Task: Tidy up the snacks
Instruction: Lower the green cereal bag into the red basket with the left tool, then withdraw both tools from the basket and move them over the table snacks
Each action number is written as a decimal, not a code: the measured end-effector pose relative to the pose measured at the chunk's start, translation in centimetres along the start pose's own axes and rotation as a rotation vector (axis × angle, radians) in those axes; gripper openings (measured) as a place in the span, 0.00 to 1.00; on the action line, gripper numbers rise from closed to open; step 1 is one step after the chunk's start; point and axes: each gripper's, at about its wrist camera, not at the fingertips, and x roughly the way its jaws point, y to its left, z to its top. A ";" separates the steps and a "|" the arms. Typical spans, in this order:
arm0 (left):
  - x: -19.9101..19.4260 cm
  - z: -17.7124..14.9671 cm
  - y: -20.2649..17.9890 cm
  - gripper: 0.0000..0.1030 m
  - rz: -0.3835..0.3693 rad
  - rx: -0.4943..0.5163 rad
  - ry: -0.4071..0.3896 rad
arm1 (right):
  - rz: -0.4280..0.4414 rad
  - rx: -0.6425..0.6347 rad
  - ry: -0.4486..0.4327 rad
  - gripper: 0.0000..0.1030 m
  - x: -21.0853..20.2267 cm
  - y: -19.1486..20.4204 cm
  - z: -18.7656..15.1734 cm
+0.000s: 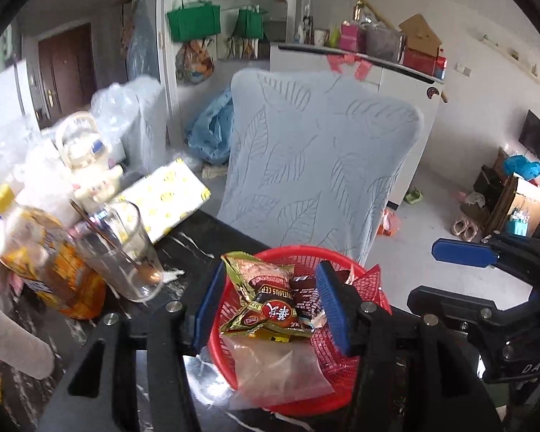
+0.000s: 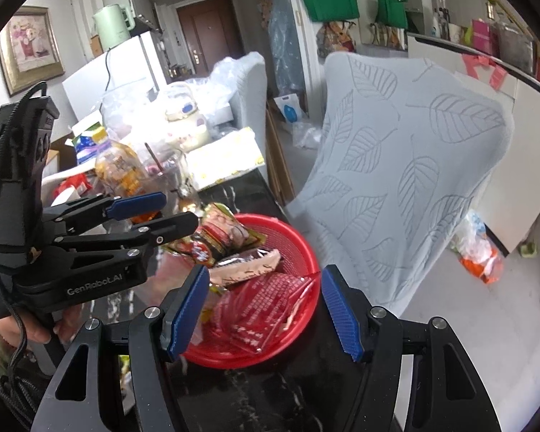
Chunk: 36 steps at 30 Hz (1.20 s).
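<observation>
Left gripper [image 1: 273, 306] hangs over the red basket [image 1: 372, 288], jaws apart and empty; right gripper [image 2: 266, 313] likewise apart, empty. Advise lifting clear before fetching more. The basket, near on the dark surface [image 1: 194, 248], holds a green-gold snack packet [image 1: 259, 280], a clear bag [image 1: 277, 367] and red packets [image 2: 266, 309].

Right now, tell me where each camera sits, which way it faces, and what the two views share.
Left wrist: on the left gripper, angled down over the red basket of snack packets; its open blue pads frame the view, right gripper at the edge.
Right wrist: on the right gripper, angled down at the basket's near side; open pads, left gripper and a hand at left.
Shared: basket, packets, covered chair, glass, green bags.
</observation>
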 end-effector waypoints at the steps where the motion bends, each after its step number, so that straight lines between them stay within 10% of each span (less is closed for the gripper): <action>1: -0.7 0.1 -0.2 0.49 0.015 0.012 -0.011 | 0.001 -0.003 -0.008 0.63 -0.4 0.2 0.0; 21: -13.2 -2.4 -3.1 0.49 0.044 0.083 -0.165 | -0.041 -0.052 -0.160 0.63 -10.7 5.5 -2.2; 36: -19.2 -10.0 -3.7 0.49 0.068 -0.003 -0.104 | -0.013 -0.019 -0.181 0.66 -15.0 9.6 -9.0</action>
